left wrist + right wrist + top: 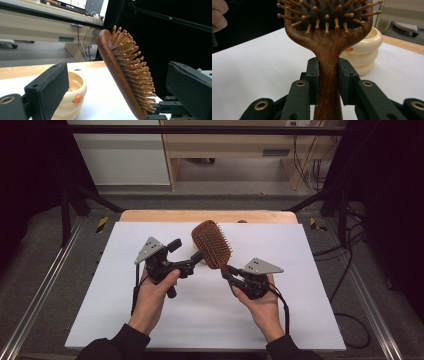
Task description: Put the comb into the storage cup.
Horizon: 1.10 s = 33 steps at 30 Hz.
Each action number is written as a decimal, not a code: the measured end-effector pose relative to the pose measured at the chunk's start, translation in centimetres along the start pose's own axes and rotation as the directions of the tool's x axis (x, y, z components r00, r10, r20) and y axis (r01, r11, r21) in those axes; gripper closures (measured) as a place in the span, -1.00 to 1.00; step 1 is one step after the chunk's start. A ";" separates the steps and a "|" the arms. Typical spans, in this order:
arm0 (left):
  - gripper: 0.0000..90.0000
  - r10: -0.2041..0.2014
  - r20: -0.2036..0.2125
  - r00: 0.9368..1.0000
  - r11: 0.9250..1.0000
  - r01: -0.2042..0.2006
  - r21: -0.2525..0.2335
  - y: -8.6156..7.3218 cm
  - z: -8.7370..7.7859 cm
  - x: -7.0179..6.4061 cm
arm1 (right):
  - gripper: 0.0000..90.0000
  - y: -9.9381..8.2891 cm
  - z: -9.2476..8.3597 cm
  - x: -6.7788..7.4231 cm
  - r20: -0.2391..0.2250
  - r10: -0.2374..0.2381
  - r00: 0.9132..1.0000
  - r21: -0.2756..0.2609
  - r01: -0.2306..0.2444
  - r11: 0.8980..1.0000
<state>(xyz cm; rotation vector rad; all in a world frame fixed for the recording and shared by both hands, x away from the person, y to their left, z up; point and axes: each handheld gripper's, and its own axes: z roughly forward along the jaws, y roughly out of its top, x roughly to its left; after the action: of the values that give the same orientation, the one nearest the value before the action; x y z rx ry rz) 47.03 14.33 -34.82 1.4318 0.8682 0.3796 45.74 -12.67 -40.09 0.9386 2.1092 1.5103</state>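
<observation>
A brown wooden hairbrush (212, 242) with wooden bristles stands tilted above the white table. My right gripper (227, 270) is shut on its handle. In the right gripper view both pads of the right gripper (328, 62) press the hairbrush (328, 45) at its narrow neck, bristles facing the camera. My left gripper (197, 256) reaches toward the brush head from the left. In the left gripper view the left gripper (116, 66) stands wide open, and the hairbrush (120, 72) rises between its jaws without touching either pad.
A cream ringed bowl (75, 92) with an orange mark sits on the white sheet (200, 320) behind the brush, and this bowl (364, 50) lies beyond the handle. A wooden table edge (150, 216) runs along the back. Black frame bars and cables flank the table.
</observation>
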 end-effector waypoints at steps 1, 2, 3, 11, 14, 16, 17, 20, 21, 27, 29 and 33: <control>-0.90 -0.002 0.002 1.000 1.000 0.002 0.002 0.0 0.0 0.0 | 0.62 0.0 0.0 0.1 0.004 -0.004 1.000 -0.003 0.004 1.000; -0.90 0.000 0.004 1.000 1.000 0.000 0.003 0.0 -0.1 0.0 | 0.62 0.0 0.0 0.2 0.007 -0.005 1.000 -0.007 0.005 1.000; -0.90 0.005 0.004 1.000 1.000 -0.005 0.004 0.1 -0.2 0.0 | 0.62 0.0 0.1 0.3 0.004 -0.004 1.000 -0.010 0.004 1.000; -0.90 0.003 0.015 1.000 1.000 -0.003 0.000 0.2 -0.4 -0.5 | 0.62 0.1 0.4 1.0 -0.019 -0.012 1.000 -0.014 0.012 1.000; -0.91 0.004 0.022 1.000 1.000 -0.004 -0.001 0.2 -0.5 -0.5 | 0.62 0.1 0.5 1.3 -0.025 -0.018 1.000 -0.014 0.017 1.000; -0.91 0.012 0.021 1.000 1.000 -0.012 -0.003 0.3 -0.6 -0.5 | 0.62 0.1 0.6 1.5 -0.030 -0.024 0.999 -0.014 0.024 1.000; -0.91 0.012 0.020 1.000 1.000 -0.012 -0.004 0.3 -0.7 -0.5 | 0.62 0.1 0.6 1.5 -0.032 -0.025 0.999 -0.014 0.025 1.000; -0.91 0.009 0.012 1.000 1.000 -0.009 -0.010 0.4 -0.8 -0.3 | 0.62 0.1 0.7 1.7 -0.037 -0.026 0.999 -0.015 0.025 1.000; -0.91 0.008 0.012 1.000 1.000 -0.007 -0.009 0.5 -0.8 -0.3 | 0.62 0.1 0.7 1.8 -0.038 -0.026 0.999 -0.016 0.025 1.000; -0.91 0.001 0.014 1.000 1.000 -0.001 -0.010 0.6 -0.9 -0.2 | 0.62 0.1 0.8 2.2 -0.049 -0.037 0.998 -0.015 0.036 0.999; -0.91 -0.001 0.015 1.000 1.000 0.002 -0.009 0.6 -0.9 -0.2 | 0.62 0.1 0.9 2.3 -0.052 -0.038 0.998 -0.017 0.037 0.999; -0.91 0.010 0.027 1.000 1.000 -0.010 0.000 0.6 -0.8 -0.4 | 0.62 0.1 1.0 2.5 -0.057 -0.042 0.997 -0.016 0.042 0.999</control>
<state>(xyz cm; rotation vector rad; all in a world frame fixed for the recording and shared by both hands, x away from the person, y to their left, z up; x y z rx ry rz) 46.34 14.68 -34.08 1.4390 0.8395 0.3674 44.61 -10.20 -40.17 0.8501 2.1410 1.5469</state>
